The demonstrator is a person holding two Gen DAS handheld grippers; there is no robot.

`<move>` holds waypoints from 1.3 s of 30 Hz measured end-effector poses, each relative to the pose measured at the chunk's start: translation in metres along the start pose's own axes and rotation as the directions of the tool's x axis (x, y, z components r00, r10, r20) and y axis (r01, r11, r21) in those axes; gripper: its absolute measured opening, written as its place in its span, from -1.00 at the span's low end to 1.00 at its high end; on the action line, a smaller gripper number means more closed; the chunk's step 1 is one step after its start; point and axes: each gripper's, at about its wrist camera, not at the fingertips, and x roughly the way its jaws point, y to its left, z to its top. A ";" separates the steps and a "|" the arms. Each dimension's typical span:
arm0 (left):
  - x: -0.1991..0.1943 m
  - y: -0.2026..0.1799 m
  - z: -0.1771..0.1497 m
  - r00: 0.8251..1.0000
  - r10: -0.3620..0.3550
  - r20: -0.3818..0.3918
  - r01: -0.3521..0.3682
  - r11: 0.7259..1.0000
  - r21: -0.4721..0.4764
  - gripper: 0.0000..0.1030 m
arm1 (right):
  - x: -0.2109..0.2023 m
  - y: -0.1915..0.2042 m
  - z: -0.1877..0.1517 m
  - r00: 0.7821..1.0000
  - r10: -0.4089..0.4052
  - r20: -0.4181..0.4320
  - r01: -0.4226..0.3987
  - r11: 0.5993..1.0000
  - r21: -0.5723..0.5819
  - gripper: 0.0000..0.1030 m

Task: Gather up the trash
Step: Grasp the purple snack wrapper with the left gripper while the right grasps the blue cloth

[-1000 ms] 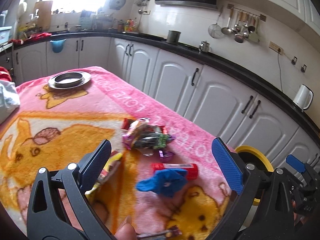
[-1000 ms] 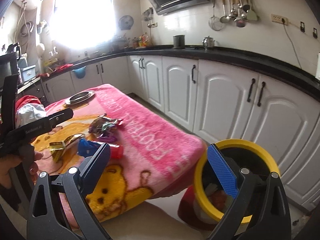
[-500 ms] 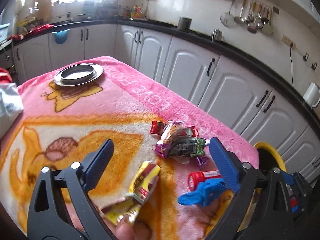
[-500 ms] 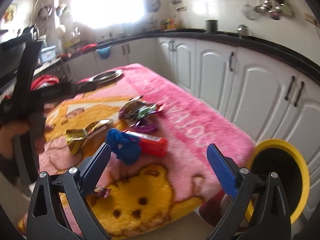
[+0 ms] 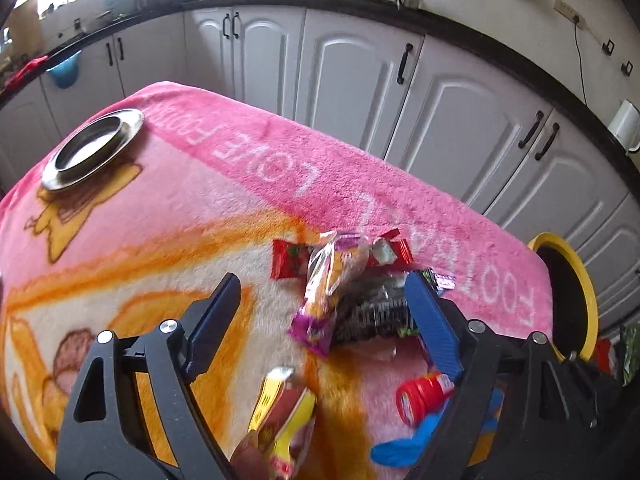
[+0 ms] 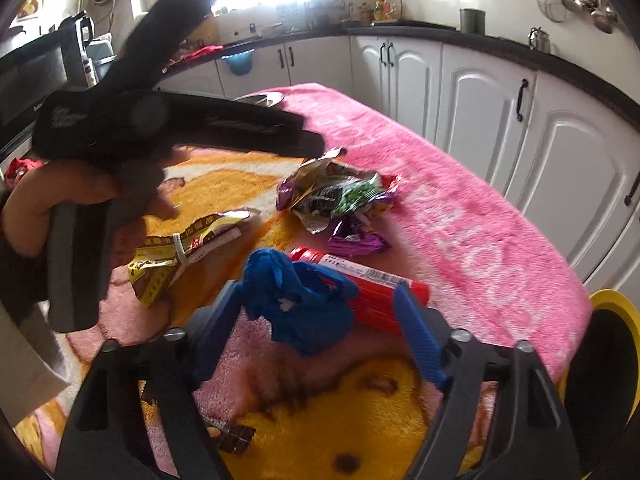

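**A:** ok so what did the left wrist cam show?

**B:** The left gripper (image 5: 320,300) hung over a pink cartoon blanket (image 5: 248,184), jaws closing but nothing pinched. The heap of crumpled snack wrappers (image 5: 344,292) sat between the fingertips, nearer the right blue pad, and I couldn't tell if that pad was touching it. A yellow and brown wrapper (image 5: 280,416) lay lower down, between the black arms. Off to the right were a red tube (image 5: 420,398) and a bit of blue glove (image 5: 400,448), partly hidden by the gripper arm. Steel plate (image 5: 92,148) at the far corner, yellow-rimmed bin (image 5: 576,300) past the table's right edge.

**A:** and the right one?

**B:** The right gripper (image 6: 320,312) was closing too, with the crumpled blue glove (image 6: 300,304) right between its fingers. Pads weren't squeezing it as far as I could see. The red tube (image 6: 368,292) lay just behind the glove, touching it. Wrapper heap (image 6: 340,196) was farther back, a tied yellow wrapper (image 6: 188,248) to the left. A hand (image 6: 80,196) held the left gripper (image 6: 312,146) up above that, blurry, and its jaws weren't readable from there. Bin rim (image 6: 608,300) peeked in at lower right.
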 end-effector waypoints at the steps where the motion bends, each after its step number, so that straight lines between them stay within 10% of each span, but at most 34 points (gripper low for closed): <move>1: 0.003 0.001 0.002 1.000 -0.009 -0.005 0.009 1.000 -0.009 0.35 | 0.002 0.001 -0.001 1.000 0.013 -0.006 -0.013 1.000 -0.002 0.14; 7: 0.023 -0.001 0.012 0.999 -0.029 -0.041 0.028 0.999 -0.026 0.12 | 0.007 0.009 -0.006 0.998 0.046 -0.033 -0.047 0.998 -0.049 -0.69; 14: 0.037 0.006 0.007 0.996 -0.031 -0.089 0.025 0.998 -0.065 -0.48 | -0.002 0.010 -0.013 0.997 0.074 -0.022 -0.075 0.996 -0.049 -0.80; 39: -0.072 0.002 -0.018 0.980 -0.091 0.176 0.113 0.987 -0.114 -0.76 | -0.060 0.006 -0.011 0.992 0.102 0.078 -0.101 0.995 -0.016 -0.84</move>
